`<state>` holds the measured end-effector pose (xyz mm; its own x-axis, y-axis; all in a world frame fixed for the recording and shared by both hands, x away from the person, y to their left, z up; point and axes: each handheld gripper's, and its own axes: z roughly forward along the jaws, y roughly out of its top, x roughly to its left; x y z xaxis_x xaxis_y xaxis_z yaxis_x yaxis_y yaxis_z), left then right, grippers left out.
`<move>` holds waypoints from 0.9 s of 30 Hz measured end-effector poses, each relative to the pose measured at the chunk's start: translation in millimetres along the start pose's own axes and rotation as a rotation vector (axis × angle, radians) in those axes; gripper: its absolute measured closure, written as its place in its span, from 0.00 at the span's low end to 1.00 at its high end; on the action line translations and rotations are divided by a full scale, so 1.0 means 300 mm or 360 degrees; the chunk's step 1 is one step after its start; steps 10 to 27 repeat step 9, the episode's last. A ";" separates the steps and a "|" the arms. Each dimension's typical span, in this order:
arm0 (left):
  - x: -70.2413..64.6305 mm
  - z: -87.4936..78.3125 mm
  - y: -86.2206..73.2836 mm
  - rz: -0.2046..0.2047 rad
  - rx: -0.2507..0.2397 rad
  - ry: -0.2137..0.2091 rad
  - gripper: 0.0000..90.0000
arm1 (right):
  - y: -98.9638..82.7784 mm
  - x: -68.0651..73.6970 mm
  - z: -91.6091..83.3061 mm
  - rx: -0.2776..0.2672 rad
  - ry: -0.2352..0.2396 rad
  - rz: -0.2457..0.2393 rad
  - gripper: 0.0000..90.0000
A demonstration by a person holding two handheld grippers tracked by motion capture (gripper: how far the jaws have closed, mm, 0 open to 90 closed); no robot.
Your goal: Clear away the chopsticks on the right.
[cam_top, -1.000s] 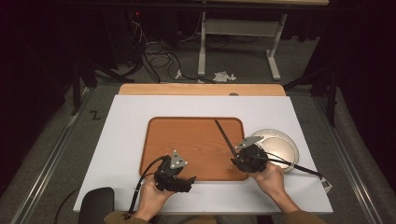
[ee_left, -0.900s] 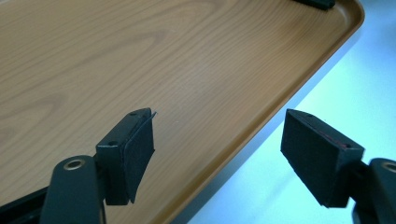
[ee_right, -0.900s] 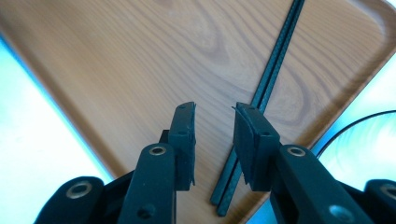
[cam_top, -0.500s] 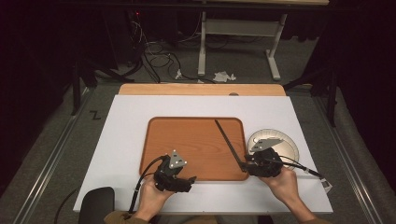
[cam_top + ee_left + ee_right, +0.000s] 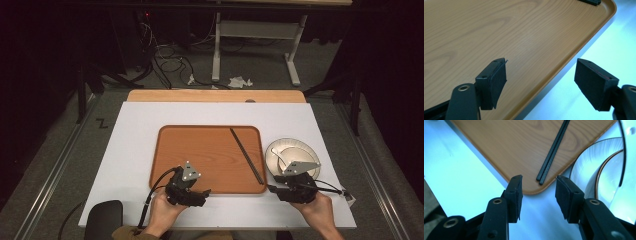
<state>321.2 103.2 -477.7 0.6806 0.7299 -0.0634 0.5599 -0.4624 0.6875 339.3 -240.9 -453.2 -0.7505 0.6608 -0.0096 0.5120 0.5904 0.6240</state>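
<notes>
Right gripper (image 5: 537,188) just off the tray's (image 5: 200,150) near right corner, its jaws having just been opening, nothing between them. Left gripper (image 5: 540,80) parted and empty over the near rim. Chopsticks (image 5: 246,155) lie on the tray's right side; plate (image 5: 280,150) beyond its right edge.

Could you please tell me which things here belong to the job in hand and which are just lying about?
Job: chopsticks on the wooden tray; right gripper, open, just released; plate beside the tray.
Lying about: cables and crumpled paper on the floor.
</notes>
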 end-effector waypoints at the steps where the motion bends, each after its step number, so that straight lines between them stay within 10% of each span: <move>1: -0.001 -0.001 0.000 0.0002 0.0001 0.0001 0.29 | -0.004 0.003 0.004 0.0018 -0.0011 -0.0016 0.64; 27: 0.006 -0.008 0.001 -0.0008 -0.0013 0.0013 0.29 | -0.011 0.012 0.026 0.0039 -0.0025 -0.0053 0.62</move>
